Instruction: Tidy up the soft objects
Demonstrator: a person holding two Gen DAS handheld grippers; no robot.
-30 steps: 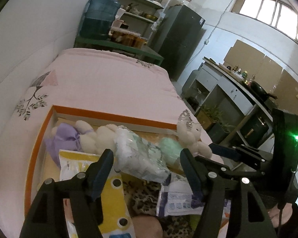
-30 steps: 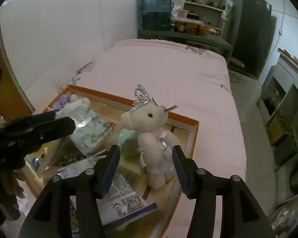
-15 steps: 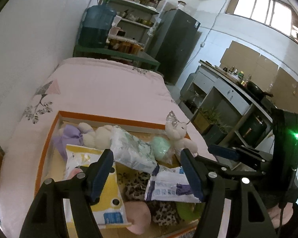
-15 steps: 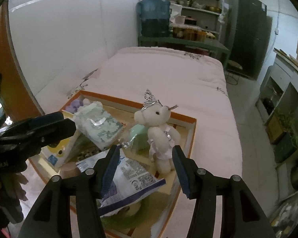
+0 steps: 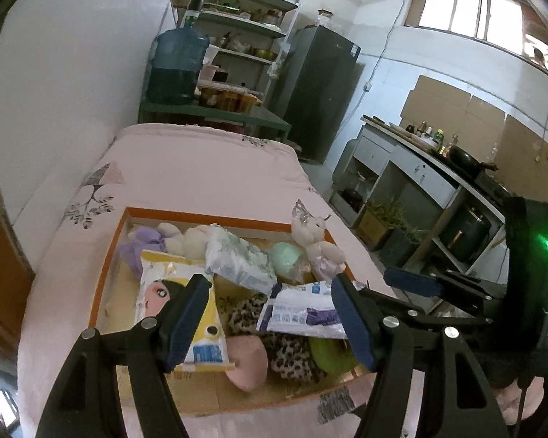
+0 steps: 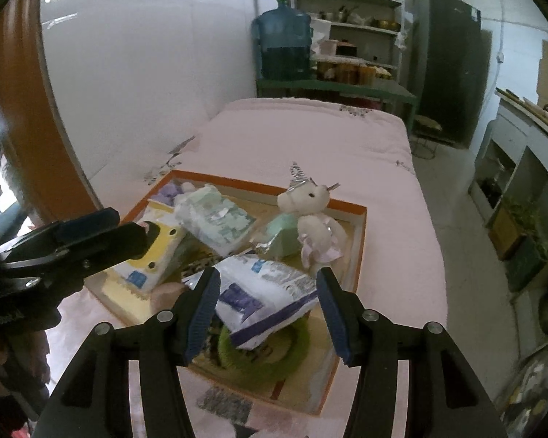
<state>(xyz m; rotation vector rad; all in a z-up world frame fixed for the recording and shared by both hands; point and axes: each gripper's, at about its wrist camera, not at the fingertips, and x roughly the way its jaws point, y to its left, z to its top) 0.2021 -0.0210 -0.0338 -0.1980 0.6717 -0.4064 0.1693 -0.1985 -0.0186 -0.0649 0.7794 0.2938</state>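
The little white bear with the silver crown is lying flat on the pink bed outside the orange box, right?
Not quite. The little white bear does wear a silver crown, but it stands upright inside the orange box, at its far right corner, not lying flat out on the pink bed. The right wrist view shows this best.

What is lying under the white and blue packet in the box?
Under the white and blue packet lie a green ring and leopard-print fabric. Whatever is beneath those is covered.
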